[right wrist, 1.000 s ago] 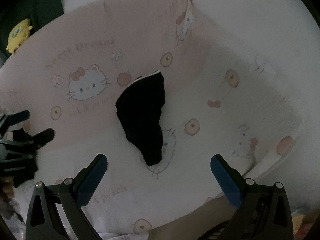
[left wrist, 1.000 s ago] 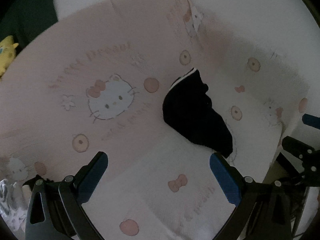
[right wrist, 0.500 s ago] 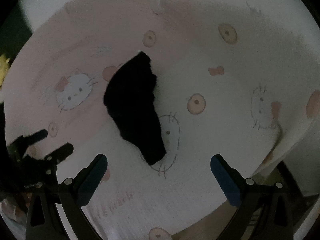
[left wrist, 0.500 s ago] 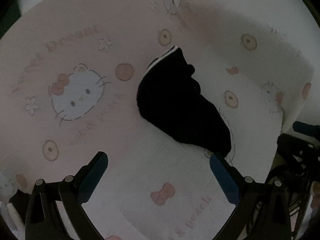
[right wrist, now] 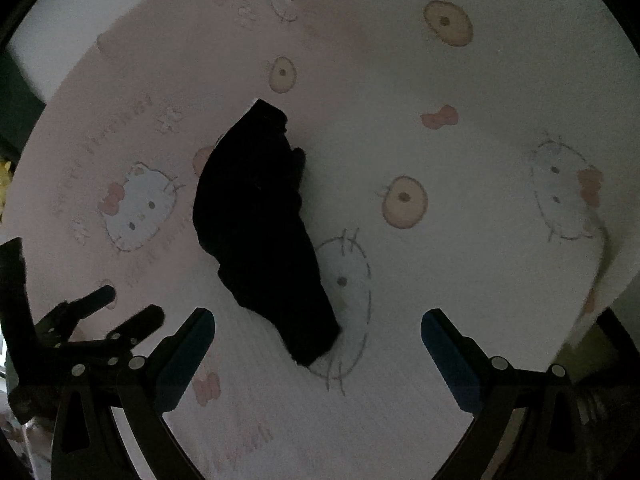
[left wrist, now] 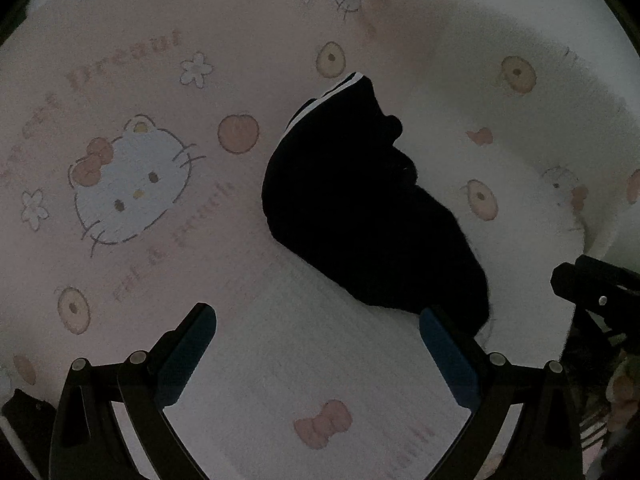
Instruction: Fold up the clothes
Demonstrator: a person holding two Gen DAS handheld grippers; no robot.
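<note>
Both claws wide open, empty: left gripper (left wrist: 318, 350) and right gripper (right wrist: 318, 350) hovering over the near end of the black garment (left wrist: 368, 208). Garment lying crumpled, mid-sheet on the cartoon-print bedsheet (left wrist: 120, 80), white-striped edge at the far end. Probably positioned for a two-point pickup at the near tip, one claw per side. Dim light: folds, seams, garment type unreadable. Right gripper only partly in left view, cut off at the right edge.
</note>
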